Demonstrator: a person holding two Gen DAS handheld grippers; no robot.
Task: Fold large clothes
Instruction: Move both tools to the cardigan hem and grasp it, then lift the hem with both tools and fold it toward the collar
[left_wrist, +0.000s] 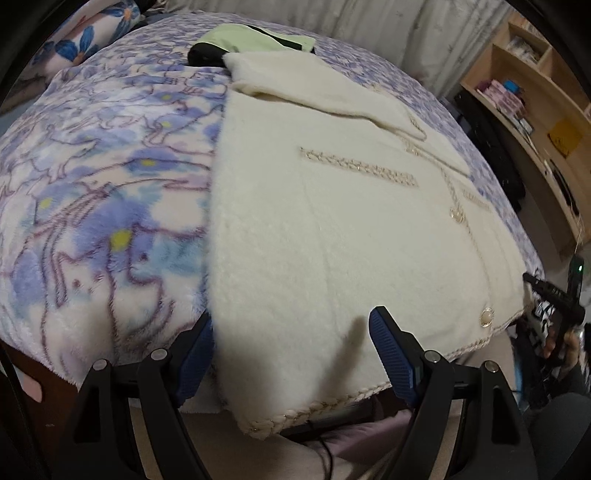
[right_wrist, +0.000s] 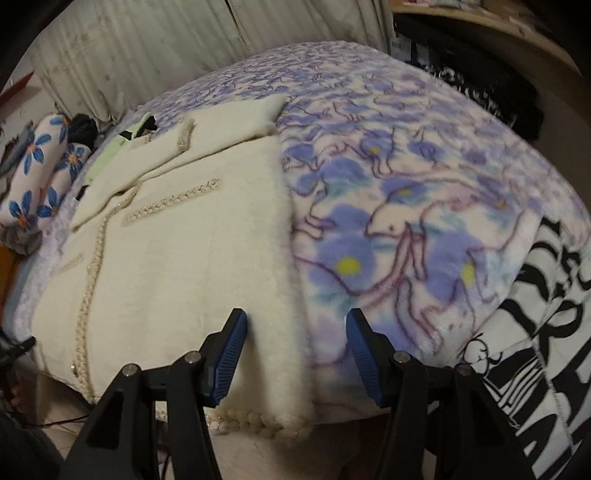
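A cream fleece jacket (left_wrist: 332, 229) with braided trim and pearl buttons lies flat on a bed, sleeves folded over its top. It also shows in the right wrist view (right_wrist: 177, 258). My left gripper (left_wrist: 291, 350) is open, its blue pads straddling the jacket's near left hem corner. My right gripper (right_wrist: 291, 350) is open, its pads straddling the jacket's near right hem corner, which hangs over the bed edge. Neither holds cloth. The right gripper also shows at the far right of the left wrist view (left_wrist: 554, 295).
The bed is covered by a blue-and-purple floral fleece blanket (left_wrist: 92, 184). A green and black garment (left_wrist: 251, 40) lies beyond the jacket. Floral pillows (right_wrist: 40, 173) sit at the head. A black-and-white cloth (right_wrist: 546, 325) lies right. Wooden shelves (left_wrist: 535, 92) stand beside the bed.
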